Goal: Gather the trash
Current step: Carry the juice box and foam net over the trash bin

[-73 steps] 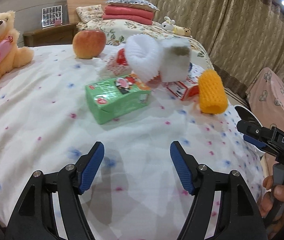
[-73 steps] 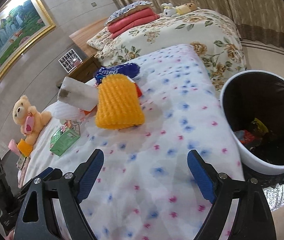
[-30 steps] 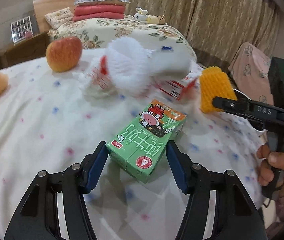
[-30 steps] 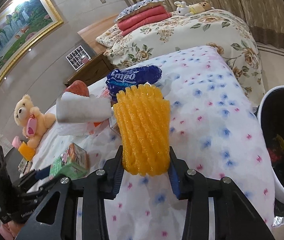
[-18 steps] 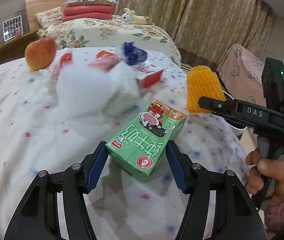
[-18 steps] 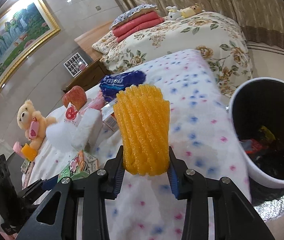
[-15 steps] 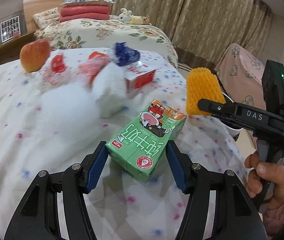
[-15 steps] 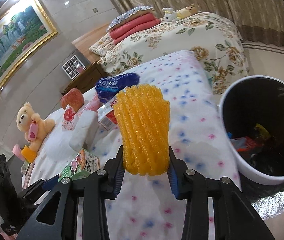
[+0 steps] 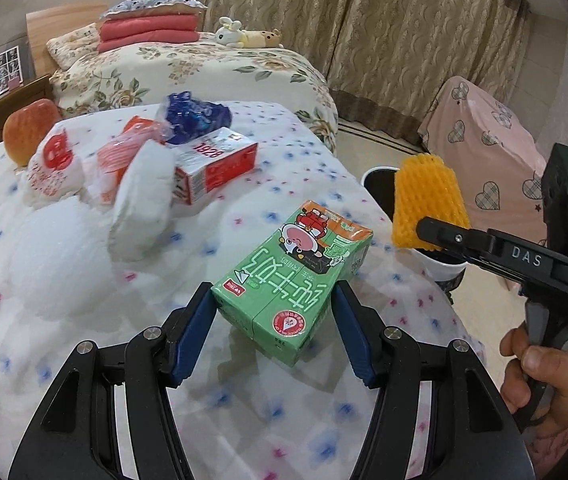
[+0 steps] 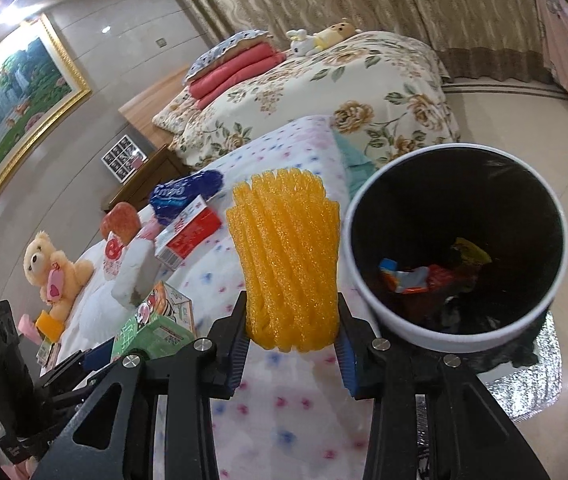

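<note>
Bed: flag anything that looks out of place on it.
An apple sits on the bed at the edge of the litter: real food among wrappers, easily binned by mistake. A teddy lies beyond it. Nothing looks spilled.

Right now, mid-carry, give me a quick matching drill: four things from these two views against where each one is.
Things:
1. green carton
2. orange foam net
3. red and white box
4. snack wrappers

Places:
A. in the white bin
B. held in the right gripper
C. lying on the dotted bedspread beside the blue packet
D. held in the left gripper

Pairs: 1-D, 2-B, 3-C, 4-A
</note>
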The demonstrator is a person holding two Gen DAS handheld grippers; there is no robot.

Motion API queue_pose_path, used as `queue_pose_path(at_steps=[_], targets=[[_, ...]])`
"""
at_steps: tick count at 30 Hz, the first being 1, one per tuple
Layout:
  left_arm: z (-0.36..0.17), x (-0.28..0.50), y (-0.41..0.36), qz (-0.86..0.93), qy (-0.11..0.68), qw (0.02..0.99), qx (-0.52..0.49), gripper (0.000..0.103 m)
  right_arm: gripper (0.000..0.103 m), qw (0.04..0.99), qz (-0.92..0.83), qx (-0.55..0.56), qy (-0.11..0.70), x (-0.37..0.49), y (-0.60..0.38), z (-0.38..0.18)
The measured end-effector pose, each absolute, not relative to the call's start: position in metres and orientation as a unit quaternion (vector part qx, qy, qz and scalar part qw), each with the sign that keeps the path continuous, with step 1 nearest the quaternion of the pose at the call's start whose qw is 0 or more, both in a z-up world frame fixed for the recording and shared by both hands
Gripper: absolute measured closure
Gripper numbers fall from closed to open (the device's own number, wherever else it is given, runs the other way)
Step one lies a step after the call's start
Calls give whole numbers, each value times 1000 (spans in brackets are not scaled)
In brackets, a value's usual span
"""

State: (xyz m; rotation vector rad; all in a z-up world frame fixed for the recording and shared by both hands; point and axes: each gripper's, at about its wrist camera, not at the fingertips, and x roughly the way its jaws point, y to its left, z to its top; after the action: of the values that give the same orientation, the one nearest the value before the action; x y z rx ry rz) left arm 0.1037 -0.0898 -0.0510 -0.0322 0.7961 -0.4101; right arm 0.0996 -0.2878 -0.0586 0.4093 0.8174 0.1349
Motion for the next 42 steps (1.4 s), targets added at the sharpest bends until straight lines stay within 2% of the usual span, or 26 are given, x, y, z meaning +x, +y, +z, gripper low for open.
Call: queue_pose_path(at_steps=[42], targets=[[-40, 142, -202, -243, 383, 891, 29, 43, 64, 892, -21, 223, 392, 87, -382, -67]])
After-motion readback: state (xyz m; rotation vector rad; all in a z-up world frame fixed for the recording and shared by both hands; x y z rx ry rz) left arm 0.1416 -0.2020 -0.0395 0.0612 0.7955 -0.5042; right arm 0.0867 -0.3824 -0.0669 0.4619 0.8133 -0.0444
